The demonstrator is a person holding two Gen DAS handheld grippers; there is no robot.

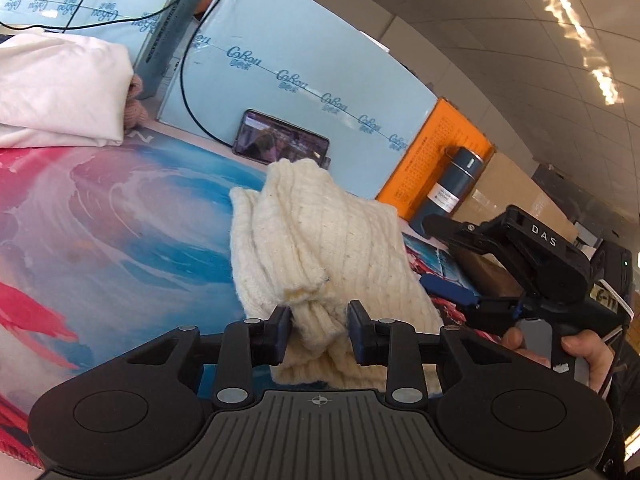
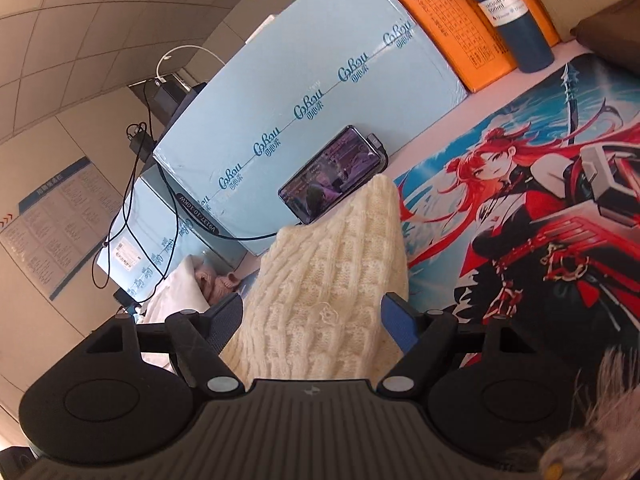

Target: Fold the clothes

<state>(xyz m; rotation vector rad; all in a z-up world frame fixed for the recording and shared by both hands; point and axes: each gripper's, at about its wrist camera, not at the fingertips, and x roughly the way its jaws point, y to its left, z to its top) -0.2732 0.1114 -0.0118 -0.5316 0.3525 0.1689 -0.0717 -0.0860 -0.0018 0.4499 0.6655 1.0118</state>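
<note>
A cream knitted garment [image 1: 320,240] lies bunched in a folded heap on the printed desk mat [image 1: 120,220]. My left gripper [image 1: 320,328] stands partly open at the heap's near end, with a knitted cuff lying between its fingers and no clear squeeze on it. In the right wrist view the same cream knit [image 2: 328,280] rises between the fingers of my right gripper [image 2: 312,316], which is wide open and not pressing on it. The right gripper [image 1: 444,256] also shows in the left wrist view, just right of the heap, held by a person's hand [image 1: 580,352].
A folded white cloth [image 1: 60,92] and a pink knit [image 1: 136,104] lie at the mat's far left. A phone [image 1: 280,144] leans on light blue boxes [image 1: 300,60] behind the heap, with cables. An orange box [image 1: 440,152] and a dark blue bottle [image 1: 452,184] stand at the right.
</note>
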